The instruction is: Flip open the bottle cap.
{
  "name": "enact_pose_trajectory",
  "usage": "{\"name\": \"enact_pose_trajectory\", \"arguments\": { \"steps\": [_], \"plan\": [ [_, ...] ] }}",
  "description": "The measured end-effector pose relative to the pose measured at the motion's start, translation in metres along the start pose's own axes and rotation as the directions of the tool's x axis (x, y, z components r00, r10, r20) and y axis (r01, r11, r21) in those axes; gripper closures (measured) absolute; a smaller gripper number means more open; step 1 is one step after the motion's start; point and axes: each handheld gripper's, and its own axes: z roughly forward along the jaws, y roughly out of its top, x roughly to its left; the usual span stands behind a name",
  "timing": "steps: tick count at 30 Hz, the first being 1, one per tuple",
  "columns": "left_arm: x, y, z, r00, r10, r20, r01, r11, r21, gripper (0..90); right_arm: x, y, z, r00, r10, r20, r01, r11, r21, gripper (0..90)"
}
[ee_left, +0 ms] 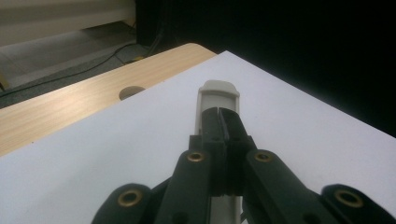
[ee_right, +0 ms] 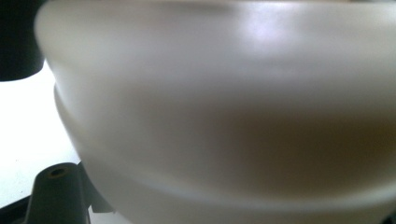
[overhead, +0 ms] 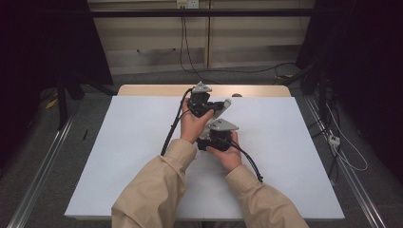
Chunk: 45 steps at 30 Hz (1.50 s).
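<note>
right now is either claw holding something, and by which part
The left claw is shut on a pale flat plastic piece, gripping below its rounded end. Whether the right claw grips it cannot be told.

Wooden table (overhead: 142, 90) carries a white sheet (overhead: 119, 156) covering most of it.

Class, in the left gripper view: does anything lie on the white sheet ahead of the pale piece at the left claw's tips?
Nothing visible does. The left claw sits shut over the pale piece, and the sheet beyond its rounded end is bare to its edge. The hole in the wooden table lies off to one side.
</note>
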Motion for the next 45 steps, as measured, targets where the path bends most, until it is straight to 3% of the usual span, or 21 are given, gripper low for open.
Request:
{"name": "enact_pose_trajectory", "arguments": {
  "steps": [31, 37, 40, 42, 44, 45],
  "plan": [
    [0.000, -0.001, 0.005, 1.0000, -0.001, 0.001, 0.001, 0.9989, 0.047, 90.0, 0.000, 0.000, 0.000, 1.0000, 0.001, -0.001, -0.001, 1.000, 0.002, 18.7],
    [0.002, -0.002, 0.003, 0.9998, -0.017, 0.004, 0.017, 0.9992, 0.037, 90.0, 0.001, 0.000, 0.000, 1.0000, -0.008, 0.005, 0.008, 1.000, 0.000, 18.4],
    [0.002, 0.000, -0.004, 0.9998, -0.020, -0.010, 0.020, 0.9996, 0.019, 81.9, 0.001, 0.000, 0.000, 1.0000, -0.008, 0.005, 0.008, 1.000, 0.002, 17.1],
    [0.002, 0.004, -0.013, 0.9996, -0.018, -0.024, 0.018, 0.9998, -0.002, 78.5, 0.001, 0.000, -0.001, 1.0000, -0.002, 0.004, 0.002, 1.000, 0.002, 10.8],
    [0.001, 0.006, -0.024, 0.9991, -0.032, -0.027, 0.032, 0.9994, -0.009, 58.9, 0.002, 0.002, -0.004, 0.9999, 0.012, -0.005, -0.012, 1.000, 0.019, 4.0],
    [0.000, 0.006, -0.031, 0.9997, -0.012, -0.022, 0.012, 0.9998, -0.015, 56.7, 0.002, 0.003, -0.007, 0.9998, 0.010, -0.014, -0.009, 0.999, 0.031, 2.2]
  ]
}}
